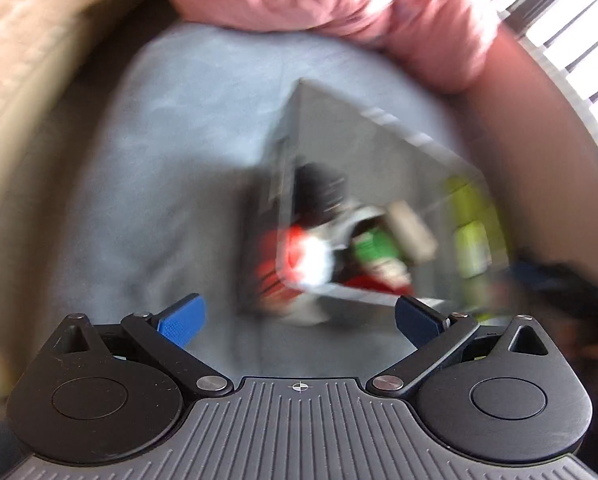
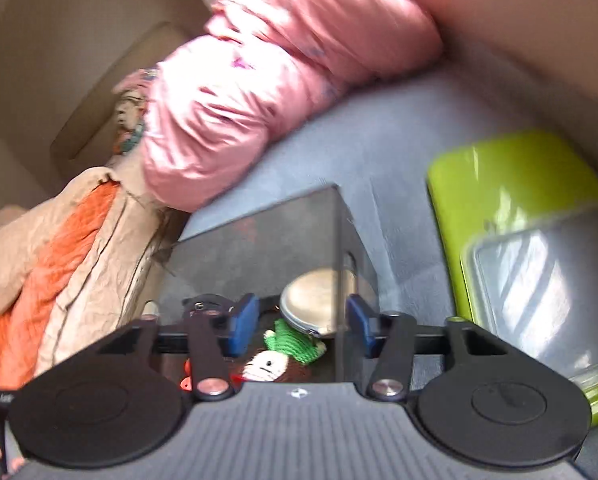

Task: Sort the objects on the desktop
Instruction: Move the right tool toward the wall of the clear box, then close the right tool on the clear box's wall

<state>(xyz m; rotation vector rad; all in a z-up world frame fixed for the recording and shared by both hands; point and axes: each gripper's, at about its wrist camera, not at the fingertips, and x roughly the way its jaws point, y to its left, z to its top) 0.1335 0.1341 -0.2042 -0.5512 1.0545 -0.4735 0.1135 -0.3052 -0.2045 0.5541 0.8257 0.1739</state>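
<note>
A clear, dark-tinted box [image 2: 259,248] stands on blue-grey bedding. It holds a round metal tin [image 2: 315,300], a green and white crocheted toy [image 2: 287,350] and a black item [image 2: 205,304]. My right gripper [image 2: 301,326] hovers open just above the box's near right corner. One blue pad is over the inside and the other is past the box's right wall. In the blurred left wrist view the same box [image 1: 339,148] shows red, white and green shapes inside. My left gripper [image 1: 299,320] is wide open and empty, short of the box.
A lime green container [image 2: 499,184] with a clear lid [image 2: 539,280] lies right of the box. Pink bedding [image 2: 259,92] is piled behind. Orange and beige cloth [image 2: 71,248] lies at the left. Window blinds [image 1: 571,52] show at upper right.
</note>
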